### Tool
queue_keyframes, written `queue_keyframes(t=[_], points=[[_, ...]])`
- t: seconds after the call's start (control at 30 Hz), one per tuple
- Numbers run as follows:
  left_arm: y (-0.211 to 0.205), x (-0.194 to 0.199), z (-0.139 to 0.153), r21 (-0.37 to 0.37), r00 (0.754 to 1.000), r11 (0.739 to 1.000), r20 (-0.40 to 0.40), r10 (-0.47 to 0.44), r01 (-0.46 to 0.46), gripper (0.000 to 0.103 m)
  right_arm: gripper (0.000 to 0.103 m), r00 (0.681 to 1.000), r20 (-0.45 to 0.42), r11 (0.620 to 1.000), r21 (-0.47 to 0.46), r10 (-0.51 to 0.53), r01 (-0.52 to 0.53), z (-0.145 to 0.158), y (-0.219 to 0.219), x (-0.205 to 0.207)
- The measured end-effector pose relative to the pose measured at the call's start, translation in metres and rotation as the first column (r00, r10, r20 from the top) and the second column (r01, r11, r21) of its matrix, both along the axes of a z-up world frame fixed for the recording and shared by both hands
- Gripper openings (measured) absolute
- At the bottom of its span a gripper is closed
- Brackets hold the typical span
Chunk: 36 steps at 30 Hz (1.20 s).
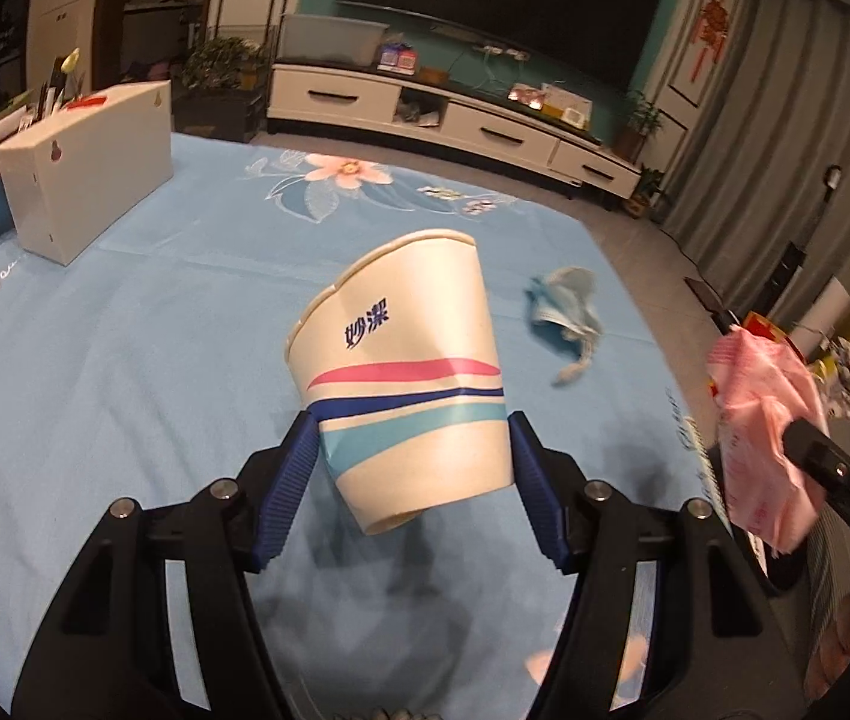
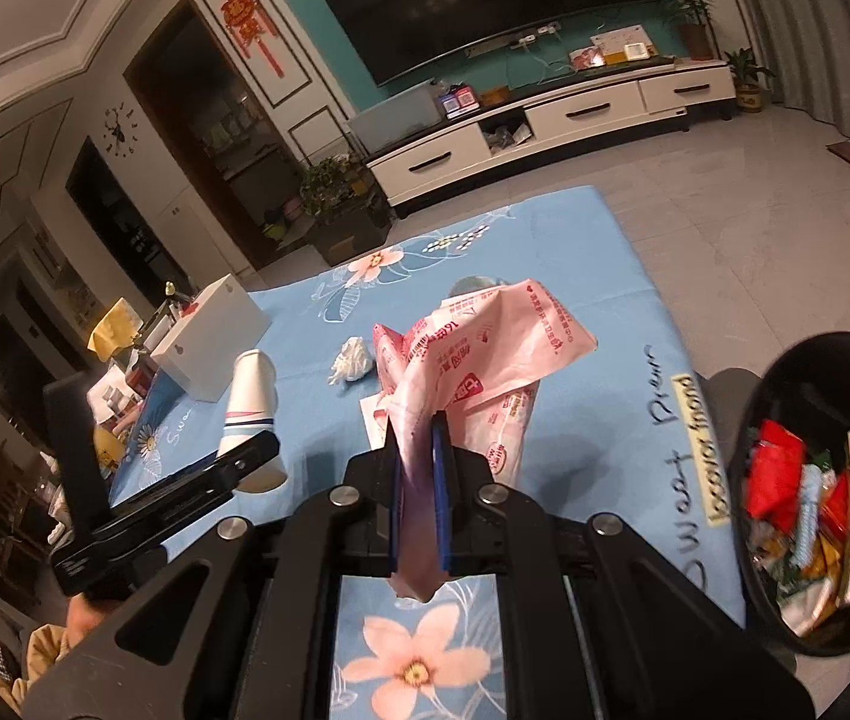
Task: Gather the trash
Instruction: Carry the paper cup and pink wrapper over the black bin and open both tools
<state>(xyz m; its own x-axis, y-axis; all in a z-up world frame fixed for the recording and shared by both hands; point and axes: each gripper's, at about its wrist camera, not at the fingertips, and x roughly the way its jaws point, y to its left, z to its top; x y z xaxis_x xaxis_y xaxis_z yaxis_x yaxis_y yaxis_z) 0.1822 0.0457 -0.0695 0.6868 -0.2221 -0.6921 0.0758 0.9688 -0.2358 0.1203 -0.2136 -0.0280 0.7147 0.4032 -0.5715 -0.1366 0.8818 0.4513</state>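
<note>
Left gripper (image 1: 413,438): ribbed blue pads partway closed, pressing both sides of a paper cup (image 1: 404,372) near its base. The cup is a white tapered cone with pink, navy and teal stripes and blue print. It is tilted, mouth pointing far-left, and lifted off the cloth with its shadow below.

Right gripper (image 2: 419,468): jaws closed tight, pinching a crumpled pink plastic wrapper (image 2: 479,354). The wrapper is thin, crinkly film with red print, and it sticks up and fans out to the right above the pads.

Table (image 1: 125,330) is covered in soft light-blue cloth with pink flower print and white lettering.

Crumpled light-blue wad (image 1: 563,312), papery or cloth-like, lies on the cloth right of the cup. In the right wrist view it looks whitish (image 2: 353,363), on the cloth between cup and wrapper.

White rectangular cardboard box (image 1: 86,171) stands at the far left of the table.

Round black bin (image 2: 815,492) sits at the near right, just beside the table edge. It holds mixed packaging: red foil, a white carton, colourful scraps.
</note>
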Motion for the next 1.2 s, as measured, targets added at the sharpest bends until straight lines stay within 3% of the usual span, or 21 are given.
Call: queue_keyframes(t=[0.33, 0.53, 0.9, 1.2], points=[[-0.054, -0.037, 0.029, -0.008, 0.99, 0.991, 0.05, -0.134, 0.135, 0.065, 0.01, 0.993, 0.012, 0.993, -0.005, -0.114, 0.114, 0.006, -0.049, -0.04], [-0.107, -0.047, 0.031, -0.039, 0.964, 0.964, 0.052, -0.262, 0.264, 0.065, 0.01, 0.975, 0.012, 0.975, 0.006, -0.223, 0.223, 0.002, -0.096, -0.064], [-0.221, -0.056, 0.014, -0.034, 0.854, 0.854, 0.03, -0.519, 0.52, 0.065, 0.01, 0.919, -0.056, 0.918, 0.047, -0.39, 0.393, -0.036, -0.176, -0.09], [-0.275, -0.044, -0.011, -0.036, 0.803, 0.804, -0.034, -0.595, 0.594, 0.066, 0.013, 0.889, -0.118, 0.887, 0.086, -0.442, 0.453, -0.065, -0.208, -0.082]])
